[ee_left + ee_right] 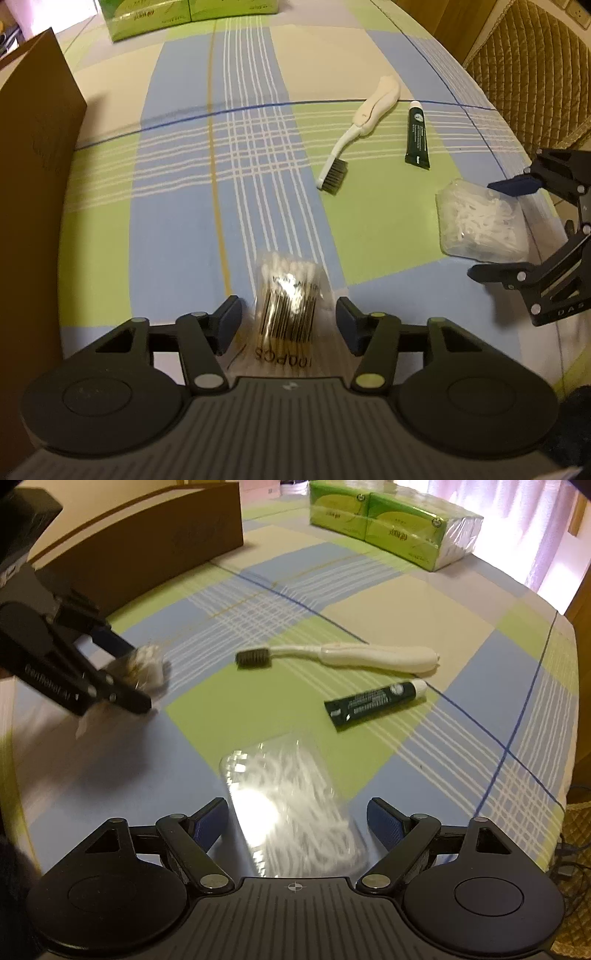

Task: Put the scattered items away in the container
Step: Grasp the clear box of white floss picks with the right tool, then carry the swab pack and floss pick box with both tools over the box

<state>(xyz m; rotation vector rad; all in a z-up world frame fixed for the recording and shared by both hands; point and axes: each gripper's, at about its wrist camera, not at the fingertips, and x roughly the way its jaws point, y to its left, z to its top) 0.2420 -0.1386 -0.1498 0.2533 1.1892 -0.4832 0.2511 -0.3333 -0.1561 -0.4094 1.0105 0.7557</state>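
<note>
A clear bag of cotton swabs [288, 299] lies between the open fingers of my left gripper [290, 317]; the pads stand beside it with a gap on each side. In the right wrist view the same gripper [140, 675] straddles the swab bag [147, 664]. A clear packet of white floss picks [291, 812] lies between the open fingers of my right gripper [295, 819], also seen in the left wrist view [480, 225]. A white toothbrush [343, 657] and a dark green tube [373, 703] lie on the checked cloth. The brown cardboard box [147, 542] stands at the far left.
Two green tissue packs [395, 524] stand at the back of the table. A quilted chair [535, 74] is beyond the table's right edge. The table edge [565, 794] curves close on the right.
</note>
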